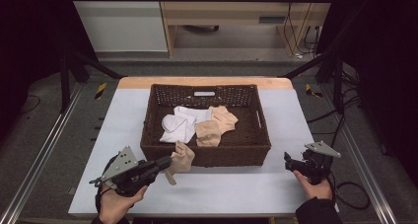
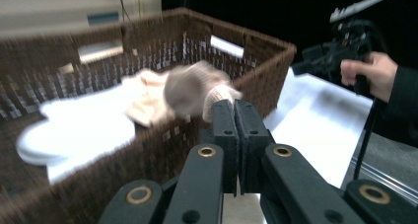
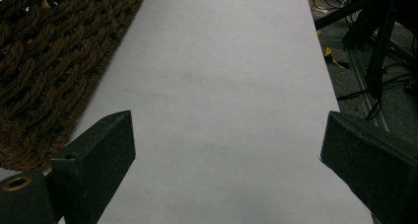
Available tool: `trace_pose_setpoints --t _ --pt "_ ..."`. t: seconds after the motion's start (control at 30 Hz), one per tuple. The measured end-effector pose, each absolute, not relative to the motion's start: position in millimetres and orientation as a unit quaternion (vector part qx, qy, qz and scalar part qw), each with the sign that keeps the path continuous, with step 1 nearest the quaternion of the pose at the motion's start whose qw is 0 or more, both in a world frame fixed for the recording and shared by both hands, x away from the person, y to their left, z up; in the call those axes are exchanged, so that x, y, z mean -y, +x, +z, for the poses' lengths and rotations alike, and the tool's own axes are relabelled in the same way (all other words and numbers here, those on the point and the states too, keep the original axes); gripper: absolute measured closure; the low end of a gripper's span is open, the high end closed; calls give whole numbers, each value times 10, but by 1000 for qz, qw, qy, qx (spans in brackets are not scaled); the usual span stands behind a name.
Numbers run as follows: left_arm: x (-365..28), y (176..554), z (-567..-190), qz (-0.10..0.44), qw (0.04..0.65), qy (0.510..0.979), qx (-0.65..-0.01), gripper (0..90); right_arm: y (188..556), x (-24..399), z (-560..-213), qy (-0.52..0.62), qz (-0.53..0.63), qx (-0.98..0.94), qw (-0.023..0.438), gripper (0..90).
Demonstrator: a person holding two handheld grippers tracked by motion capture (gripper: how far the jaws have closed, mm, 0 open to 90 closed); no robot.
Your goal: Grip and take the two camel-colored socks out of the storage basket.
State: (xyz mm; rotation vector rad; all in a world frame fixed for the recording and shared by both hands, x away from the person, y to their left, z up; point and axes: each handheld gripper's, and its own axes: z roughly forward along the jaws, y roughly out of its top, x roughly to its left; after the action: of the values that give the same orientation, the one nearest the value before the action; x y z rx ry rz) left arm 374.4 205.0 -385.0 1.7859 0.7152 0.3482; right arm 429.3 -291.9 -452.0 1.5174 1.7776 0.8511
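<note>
A brown wicker basket [image 1: 217, 155] stands mid-table, with white socks [image 1: 180, 123] and beige socks [image 1: 214, 128] lying in it. My left gripper [image 1: 168, 161] is shut on a beige sock [image 1: 181, 157], which hangs just outside the basket's front wall near its left corner. In the left gripper view the jaws meet [image 2: 235, 105] and pinch the blurred sock [image 2: 194, 88] above the basket rim [image 2: 268, 51]. My right gripper [image 1: 287, 158] rests at the front right, open, with bare white table between its jaws [image 3: 226, 130].
A white sheet [image 1: 231, 189] covers the table around the basket. The basket's side wall [image 3: 44, 61] lies left of the right gripper. The other hand and its gripper [image 2: 340, 51] show beyond the basket. Metal rails and cables flank the table.
</note>
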Motion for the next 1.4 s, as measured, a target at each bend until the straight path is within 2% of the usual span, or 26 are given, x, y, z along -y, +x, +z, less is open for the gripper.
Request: trace_pose_setpoints --t 0.57,0.77,0.8,0.97,1.07,1.4 --pt "-1868 3830 -4464 87 474 814 -324 877 4290 2888 -4534 576 321 -682 316 70" --pt "-1833 3877 -4604 88 449 824 -334 861 4288 2881 -4542 574 320 -684 317 74" --pt "-1830 3882 -4618 91 449 824 -334 848 4288 2880 -4542 573 320 -685 317 74" --pt "-1827 3877 -4622 105 451 821 -335 664 4287 2876 -4541 572 323 -685 315 73" --pt "-1852 3862 -4558 121 459 813 -337 600 4285 2880 -4538 569 324 -686 317 73" --pt "-1905 3831 -4280 156 501 781 -340 521 4282 2896 -4528 572 327 -682 319 72"
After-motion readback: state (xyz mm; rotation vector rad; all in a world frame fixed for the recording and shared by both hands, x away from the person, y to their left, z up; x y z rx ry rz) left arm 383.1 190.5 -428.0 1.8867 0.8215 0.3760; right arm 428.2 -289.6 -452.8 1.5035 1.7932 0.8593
